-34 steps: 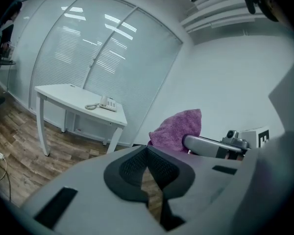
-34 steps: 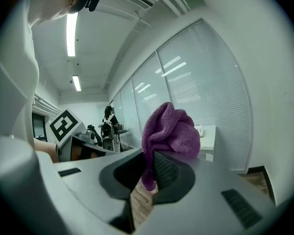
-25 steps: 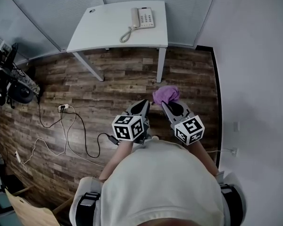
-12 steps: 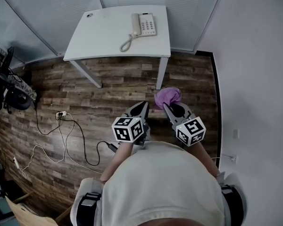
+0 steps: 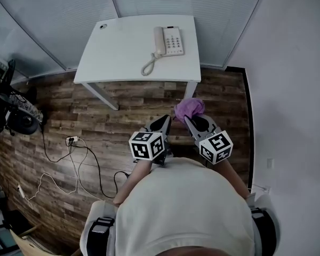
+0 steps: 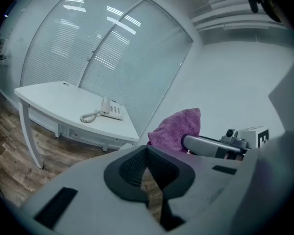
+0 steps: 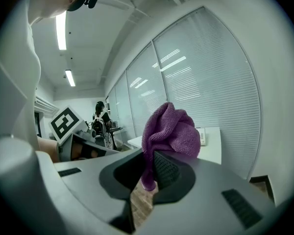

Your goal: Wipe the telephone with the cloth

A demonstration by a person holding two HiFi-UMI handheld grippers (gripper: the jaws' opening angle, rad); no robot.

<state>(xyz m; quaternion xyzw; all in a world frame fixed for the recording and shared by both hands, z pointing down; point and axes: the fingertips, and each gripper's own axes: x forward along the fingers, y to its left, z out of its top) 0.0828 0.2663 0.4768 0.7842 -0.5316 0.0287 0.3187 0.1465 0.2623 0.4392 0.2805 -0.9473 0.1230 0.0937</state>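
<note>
Wood-plank floor (image 5: 122, 111) fills the head view; the telephone (image 5: 169, 40) sits on a white table (image 5: 122, 52), well apart from the purple cloth (image 5: 189, 108). Left gripper view: the left gripper (image 6: 147, 153) is pressed together, empty. Right gripper view: the right gripper (image 7: 148, 175) pinches the cloth.

Head view: the person's torso (image 5: 184, 207) is cut off by the bottom edge and covers the rear ends of the left gripper (image 5: 164, 119) and right gripper (image 5: 189, 119). The lower part of the cloth (image 5: 189, 108) is hidden behind the right gripper. The telephone (image 5: 169, 40) keys are too small to read. In the right gripper view the cloth hides nearly all of the telephone, only a sliver shows. There's a small round thing (image 5: 103, 26) on the corner of the table (image 5: 122, 52) — can't tell what. The table's rear legs are hidden under its top. The dark gear (image 5: 10, 111) at the left edge is cut off and unidentifiable. A tan object (image 5: 22, 243) in the bottom-left corner is mostly out of frame. Right gripper view: a distant dark figure (image 7: 100, 112) — too small to make out.
</note>
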